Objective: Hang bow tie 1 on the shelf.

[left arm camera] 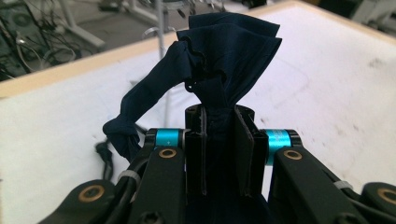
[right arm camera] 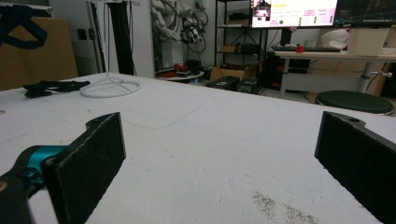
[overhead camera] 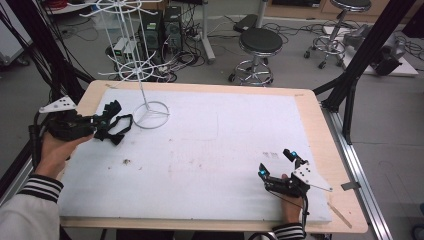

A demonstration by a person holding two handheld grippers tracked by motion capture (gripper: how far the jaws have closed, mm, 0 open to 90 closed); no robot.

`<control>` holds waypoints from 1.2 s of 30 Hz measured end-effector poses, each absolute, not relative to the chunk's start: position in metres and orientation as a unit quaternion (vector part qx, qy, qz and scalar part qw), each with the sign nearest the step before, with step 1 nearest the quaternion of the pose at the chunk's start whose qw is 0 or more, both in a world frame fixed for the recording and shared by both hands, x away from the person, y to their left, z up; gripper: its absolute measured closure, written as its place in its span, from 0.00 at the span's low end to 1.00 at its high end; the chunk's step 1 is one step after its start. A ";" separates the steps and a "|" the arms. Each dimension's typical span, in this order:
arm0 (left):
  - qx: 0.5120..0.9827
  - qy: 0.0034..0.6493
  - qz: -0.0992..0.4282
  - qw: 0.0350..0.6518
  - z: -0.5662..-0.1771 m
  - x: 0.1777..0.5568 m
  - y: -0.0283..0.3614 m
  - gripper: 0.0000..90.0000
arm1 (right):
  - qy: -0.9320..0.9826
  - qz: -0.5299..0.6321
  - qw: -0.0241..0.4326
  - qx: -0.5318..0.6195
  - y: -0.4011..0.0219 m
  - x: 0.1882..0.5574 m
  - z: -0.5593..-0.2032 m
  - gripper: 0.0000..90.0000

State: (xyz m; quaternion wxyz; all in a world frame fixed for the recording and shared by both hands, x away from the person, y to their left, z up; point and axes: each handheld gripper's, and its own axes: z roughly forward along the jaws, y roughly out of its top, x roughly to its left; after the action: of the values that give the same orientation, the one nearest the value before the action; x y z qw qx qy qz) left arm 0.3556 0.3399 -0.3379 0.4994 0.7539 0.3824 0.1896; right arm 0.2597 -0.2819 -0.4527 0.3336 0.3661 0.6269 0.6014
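The left gripper [overhead camera: 102,124] — jaws clamped on a dark cloth strap [left arm camera: 224,60] — sits just beside the white wire stand [overhead camera: 145,75] (right gripper [overhead camera: 277,165] gapes empty, well apart).

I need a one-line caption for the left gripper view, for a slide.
Left gripper clamped on a bunched dark blue cloth, above the white table.

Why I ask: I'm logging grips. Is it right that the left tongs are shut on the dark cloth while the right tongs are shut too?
Not quite. The left tongs are shut on the dark cloth, but the right tongs stand wide open with nothing between them, as the right gripper view shows.
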 end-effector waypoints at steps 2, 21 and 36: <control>0.747 0.387 0.195 0.504 -0.333 0.356 0.345 0.84 | 0.627 0.602 0.333 0.366 -0.282 0.260 -0.453 0.01; 0.708 0.401 0.253 0.524 -0.310 0.361 0.360 0.84 | 0.627 0.602 0.333 0.366 -0.282 0.260 -0.453 0.01; 0.677 0.414 0.291 0.535 -0.292 0.368 0.363 0.84 | 0.626 0.602 0.336 0.364 -0.282 0.260 -0.453 0.01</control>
State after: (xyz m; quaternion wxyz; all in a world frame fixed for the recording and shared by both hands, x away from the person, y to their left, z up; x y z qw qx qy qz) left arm 0.3682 0.3627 -0.2924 0.5351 0.6765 0.4137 0.2913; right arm 0.2604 -0.2821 -0.4528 0.3360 0.3643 0.6261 0.6020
